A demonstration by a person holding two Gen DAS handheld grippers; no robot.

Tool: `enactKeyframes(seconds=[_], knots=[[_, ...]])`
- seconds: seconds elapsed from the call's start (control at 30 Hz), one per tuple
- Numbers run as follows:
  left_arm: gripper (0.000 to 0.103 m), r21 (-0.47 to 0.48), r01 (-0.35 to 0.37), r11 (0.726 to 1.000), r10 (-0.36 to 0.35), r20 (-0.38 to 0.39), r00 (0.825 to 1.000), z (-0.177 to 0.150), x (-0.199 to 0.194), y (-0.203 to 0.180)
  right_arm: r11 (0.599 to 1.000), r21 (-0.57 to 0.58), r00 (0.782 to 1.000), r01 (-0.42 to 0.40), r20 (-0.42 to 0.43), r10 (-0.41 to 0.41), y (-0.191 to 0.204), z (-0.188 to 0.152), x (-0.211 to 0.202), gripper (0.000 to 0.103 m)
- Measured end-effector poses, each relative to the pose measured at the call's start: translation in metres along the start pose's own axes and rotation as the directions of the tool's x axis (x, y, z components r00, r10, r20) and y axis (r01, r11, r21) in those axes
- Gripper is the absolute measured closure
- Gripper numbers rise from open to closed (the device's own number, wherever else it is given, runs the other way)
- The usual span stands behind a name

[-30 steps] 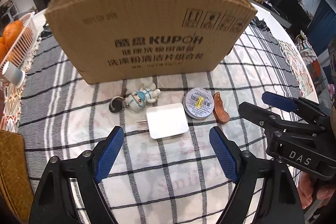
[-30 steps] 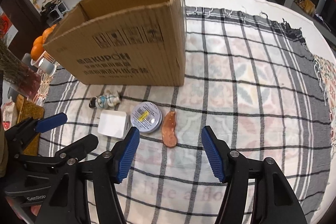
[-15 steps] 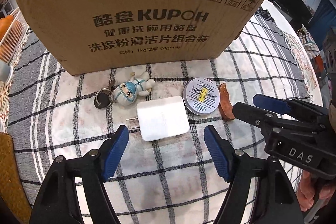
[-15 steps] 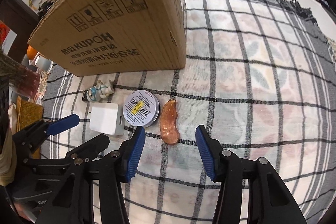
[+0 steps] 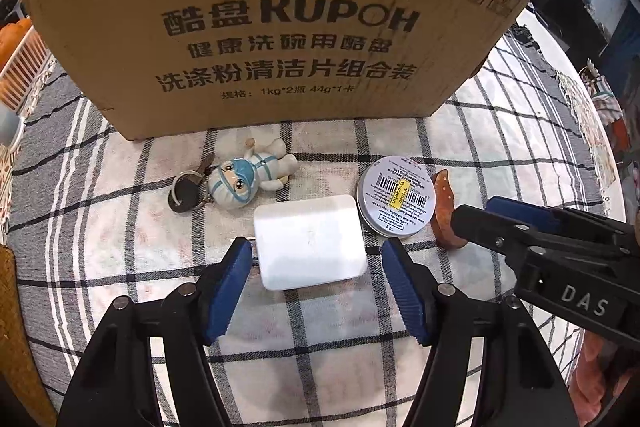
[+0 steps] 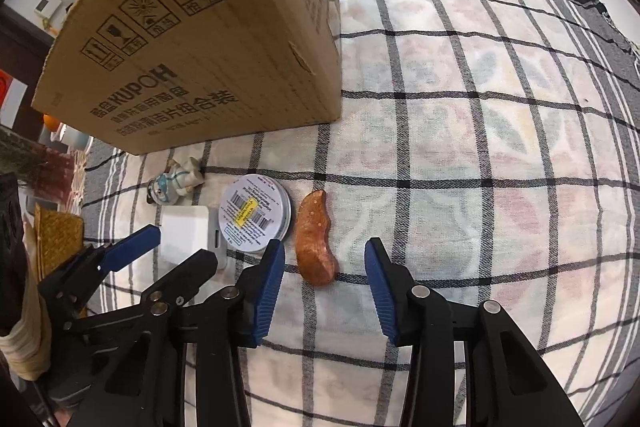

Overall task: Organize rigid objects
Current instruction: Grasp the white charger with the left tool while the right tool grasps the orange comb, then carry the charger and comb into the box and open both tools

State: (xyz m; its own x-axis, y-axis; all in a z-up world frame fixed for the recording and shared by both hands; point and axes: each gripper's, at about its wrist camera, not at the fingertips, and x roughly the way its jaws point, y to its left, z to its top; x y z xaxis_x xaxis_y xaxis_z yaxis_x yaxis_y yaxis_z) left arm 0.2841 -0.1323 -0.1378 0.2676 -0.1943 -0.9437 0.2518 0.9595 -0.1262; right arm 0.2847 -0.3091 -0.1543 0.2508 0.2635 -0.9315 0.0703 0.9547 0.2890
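Nothing looks packed yet: four items lie on the checked cloth in front of the cardboard box, though its inside is hidden. Left gripper is closing around the white charger, pads not touching. Right gripper closes on the brown curved piece, also clear. Tin and figurine keychain wait nearer the box.

Left gripper pointing steeply down, fingers closing, right gripper alongside, fingers closing
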Motion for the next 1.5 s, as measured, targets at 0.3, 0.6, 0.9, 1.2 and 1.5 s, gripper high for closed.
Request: enactKeyframes(seconds=[0.3, 0.6, 0.9, 1.2, 1.5], knots=[[0.038, 0.033, -0.084, 0.996, 0.084, 0.016, 0.996, 0.004, 0.006, -0.007, 0.999, -0.031, 0.999, 0.036, -0.004, -0.036, 0.0, -0.002, 0.0, 0.06], [0.045, 0.073, -0.084, 0.994, 0.083, 0.013, 0.996, 0.004, 0.007, -0.009, 0.999, -0.031, 0.999, 0.037, -0.005, -0.037, 0.007, -0.001, 0.002, 0.06], [0.049, 0.044, -0.035, 0.998, 0.034, 0.016, 0.999, 0.0, -0.001, 0.003, 0.999, -0.029, 1.0, 0.021, -0.014, -0.022, 0.014, -0.001, 0.012, 0.06], [0.049, 0.001, -0.042, 0.999, 0.042, 0.015, 0.999, -0.006, -0.007, 0.028, 0.996, -0.058, 0.997, 0.074, -0.018, -0.075, 0.026, 0.001, 0.025, 0.064], [0.049, -0.01, -0.035, 0.999, 0.035, 0.02, 0.999, -0.005, -0.008, 0.034, 0.986, -0.082, 0.99, 0.142, 0.001, -0.143, 0.037, 0.004, 0.033, 0.078]])
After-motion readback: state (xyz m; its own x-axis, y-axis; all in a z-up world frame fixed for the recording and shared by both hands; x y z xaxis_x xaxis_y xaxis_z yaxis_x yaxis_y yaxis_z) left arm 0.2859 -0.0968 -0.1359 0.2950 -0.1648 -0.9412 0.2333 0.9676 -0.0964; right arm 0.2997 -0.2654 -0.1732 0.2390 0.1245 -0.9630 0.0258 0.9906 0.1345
